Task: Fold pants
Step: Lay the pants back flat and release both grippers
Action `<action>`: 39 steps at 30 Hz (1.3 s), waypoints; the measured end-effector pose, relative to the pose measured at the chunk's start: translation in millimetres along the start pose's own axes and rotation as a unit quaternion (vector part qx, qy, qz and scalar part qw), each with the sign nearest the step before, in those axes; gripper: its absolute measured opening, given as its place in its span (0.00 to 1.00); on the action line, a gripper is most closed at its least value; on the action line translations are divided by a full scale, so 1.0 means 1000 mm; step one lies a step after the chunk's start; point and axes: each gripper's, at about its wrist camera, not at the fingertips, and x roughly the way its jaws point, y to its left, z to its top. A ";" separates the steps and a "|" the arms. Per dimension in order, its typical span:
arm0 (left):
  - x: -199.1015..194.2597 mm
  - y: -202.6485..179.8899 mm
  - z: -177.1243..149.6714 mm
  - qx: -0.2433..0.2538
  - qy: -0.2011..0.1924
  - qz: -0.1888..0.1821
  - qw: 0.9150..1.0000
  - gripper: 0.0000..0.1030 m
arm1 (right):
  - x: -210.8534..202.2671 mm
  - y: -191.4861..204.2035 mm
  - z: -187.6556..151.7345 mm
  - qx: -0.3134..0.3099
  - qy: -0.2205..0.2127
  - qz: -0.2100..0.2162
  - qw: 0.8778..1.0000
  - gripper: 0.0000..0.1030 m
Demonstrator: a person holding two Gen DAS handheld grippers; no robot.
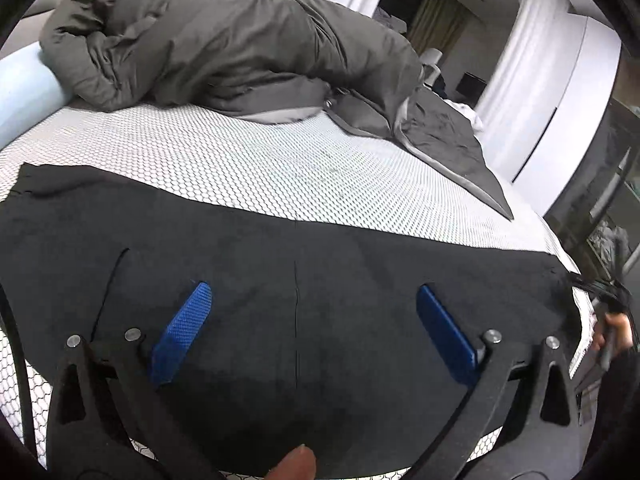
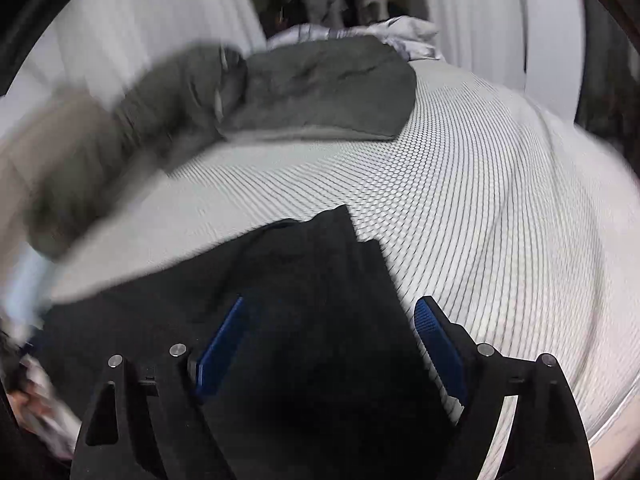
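Black pants (image 1: 304, 264) lie flat across the near part of a bed with a white honeycomb-patterned mattress (image 1: 240, 160). My left gripper (image 1: 314, 296) hovers over the middle of the pants, open and empty, its blue pads (image 1: 180, 332) wide apart. In the right wrist view, which is blurred by motion, one end of the pants (image 2: 312, 280) lies on the mattress (image 2: 480, 220). My right gripper (image 2: 332, 316) is open over that end, holding nothing. It also shows at the far right of the left wrist view (image 1: 608, 300).
A rumpled grey duvet (image 1: 224, 44) is heaped across the far side of the bed and also shows in the right wrist view (image 2: 312, 92). A pale blue bolster (image 1: 28, 88) lies at the left. White curtains (image 1: 532, 60) hang behind. The bed edge (image 1: 568, 264) runs down the right.
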 end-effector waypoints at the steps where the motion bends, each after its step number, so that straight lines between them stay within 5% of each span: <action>1: 0.001 0.001 -0.001 -0.002 0.002 0.000 1.000 0.99 | 0.014 0.002 0.009 -0.023 0.014 -0.020 0.999 0.84; 3: 0.006 0.005 0.001 -0.008 0.008 0.005 1.000 0.99 | 0.037 0.004 0.023 -0.034 0.038 -0.020 0.998 0.80; 5: 0.008 0.011 0.001 -0.013 0.008 0.012 1.000 0.99 | 0.052 -0.001 0.030 -0.017 0.057 0.016 0.998 0.52; 6: 0.009 0.014 0.002 -0.015 0.009 0.016 1.000 0.99 | 0.055 -0.002 0.033 -0.010 0.064 0.039 0.997 0.29; 7: 0.008 0.019 0.000 -0.017 0.008 0.018 1.000 0.99 | 0.055 -0.001 0.035 -0.011 0.061 0.047 0.997 0.18; 9: 0.009 0.026 0.000 -0.022 0.008 0.022 0.999 0.99 | 0.048 0.002 0.039 -0.024 0.032 0.058 0.997 0.11; 12: 0.010 0.038 -0.002 -0.031 0.016 0.026 0.999 0.99 | 0.046 -0.010 0.051 0.018 0.007 0.039 0.999 0.11; 14: 0.012 0.044 -0.003 -0.035 0.022 0.032 0.999 0.99 | 0.065 -0.021 0.054 0.050 0.034 -0.010 0.998 0.16; 17: 0.014 0.047 -0.006 -0.034 0.031 0.044 0.998 0.99 | 0.093 -0.029 0.050 0.070 0.092 -0.024 0.993 0.28; 23: 0.014 0.044 -0.007 -0.023 0.032 0.048 0.998 0.99 | 0.010 -0.030 0.025 0.078 -0.023 -0.051 0.995 0.72; 25: 0.013 0.041 -0.007 -0.021 0.029 0.045 0.998 0.99 | -0.023 -0.023 0.005 0.064 -0.031 -0.040 0.997 0.87; 28: 0.013 0.036 -0.009 -0.012 0.029 0.040 0.999 0.99 | -0.049 -0.019 -0.033 0.061 -0.015 -0.007 0.998 0.87; 33: 0.013 0.033 -0.015 -0.019 0.043 0.023 0.999 0.99 | -0.071 -0.038 -0.090 0.125 -0.039 -0.073 0.989 0.87; 39: 0.012 0.029 -0.019 -0.004 0.039 0.033 0.999 0.99 | -0.057 -0.079 -0.134 0.275 -0.015 0.038 0.961 0.73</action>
